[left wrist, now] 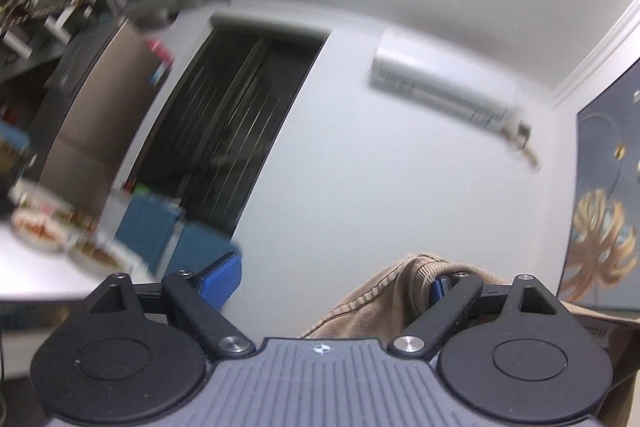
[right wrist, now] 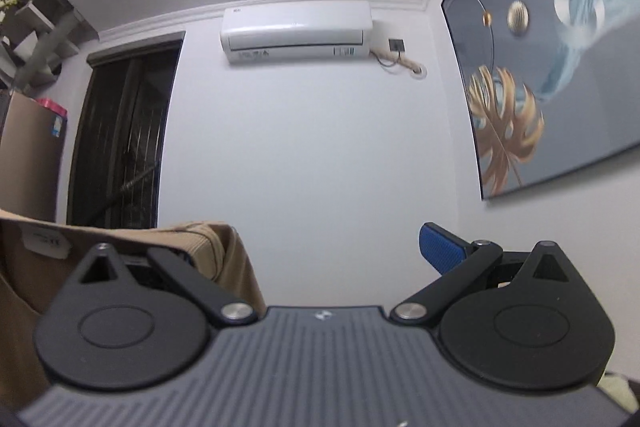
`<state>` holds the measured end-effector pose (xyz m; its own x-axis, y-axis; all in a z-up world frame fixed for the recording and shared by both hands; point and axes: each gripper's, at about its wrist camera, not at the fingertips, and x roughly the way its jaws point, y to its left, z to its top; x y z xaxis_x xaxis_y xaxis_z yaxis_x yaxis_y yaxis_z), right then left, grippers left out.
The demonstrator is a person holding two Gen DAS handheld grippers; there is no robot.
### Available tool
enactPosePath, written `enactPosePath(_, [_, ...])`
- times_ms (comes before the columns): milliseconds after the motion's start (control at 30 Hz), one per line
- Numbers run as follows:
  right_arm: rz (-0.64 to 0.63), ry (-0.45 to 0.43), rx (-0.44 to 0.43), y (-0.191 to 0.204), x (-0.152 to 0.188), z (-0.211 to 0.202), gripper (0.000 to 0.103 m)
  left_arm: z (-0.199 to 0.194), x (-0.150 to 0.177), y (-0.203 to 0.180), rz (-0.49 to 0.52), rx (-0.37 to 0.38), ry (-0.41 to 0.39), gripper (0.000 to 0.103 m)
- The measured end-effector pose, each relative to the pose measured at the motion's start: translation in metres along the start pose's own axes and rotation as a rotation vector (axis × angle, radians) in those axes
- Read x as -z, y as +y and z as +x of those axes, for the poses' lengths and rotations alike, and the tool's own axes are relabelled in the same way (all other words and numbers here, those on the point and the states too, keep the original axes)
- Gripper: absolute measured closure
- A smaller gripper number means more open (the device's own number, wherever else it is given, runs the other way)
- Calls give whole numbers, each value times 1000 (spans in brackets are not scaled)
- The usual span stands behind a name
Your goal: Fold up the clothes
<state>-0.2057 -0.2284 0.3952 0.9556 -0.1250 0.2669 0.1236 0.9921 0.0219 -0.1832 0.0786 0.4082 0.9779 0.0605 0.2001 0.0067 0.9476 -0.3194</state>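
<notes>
In the left wrist view, the left gripper (left wrist: 332,277) points slightly upward at a pale wall, its jaws spread wide. The tan garment (left wrist: 376,301) is draped over the inner side of the right-hand finger, with a ribbed hem bunched against the blue pad there; nothing is pinched between the two pads, and the left blue pad (left wrist: 222,281) stands bare. The air conditioner (left wrist: 440,87) hangs on the wall above and to the right of the garment, blurred. Left of the air conditioner is a dark doorway (left wrist: 236,123), and further left a table (left wrist: 36,267) with dishes of food. A framed picture (left wrist: 604,211) with a golden leaf fills the wall to the right of the air conditioner.

In the right wrist view, the right gripper (right wrist: 320,251) is likewise released, jaws wide apart. The same tan garment (right wrist: 228,251) hangs over its left-hand finger, hiding that pad, with a white label (right wrist: 46,241) showing on the fabric; the right blue pad (right wrist: 442,249) is bare. The air conditioner (right wrist: 298,29) sits directly above the gripper on the wall, the dark doorway (right wrist: 120,131) to its lower left, the framed picture (right wrist: 552,67) to its right.
</notes>
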Motion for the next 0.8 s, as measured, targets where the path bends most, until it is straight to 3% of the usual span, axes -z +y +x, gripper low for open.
enactPosePath(133, [-46, 26, 14, -10, -28, 32, 0, 30, -14, -23, 4, 32, 28, 11])
enactPosePath(233, [-66, 104, 14, -16, -6, 64, 0, 69, 14, -27, 6, 41, 103, 11])
enactPosePath(500, [-90, 350, 48, -27, 165, 158, 0, 221, 201, 18, 105, 6, 310, 10])
enactPosePath(733, [-93, 541, 79, -18, 343, 312, 0, 374, 378, 54, 257, -35, 415, 10])
enactPosePath(800, [-91, 600, 98, -16, 401, 356, 0, 420, 434, 68, 282, -55, 481, 10])
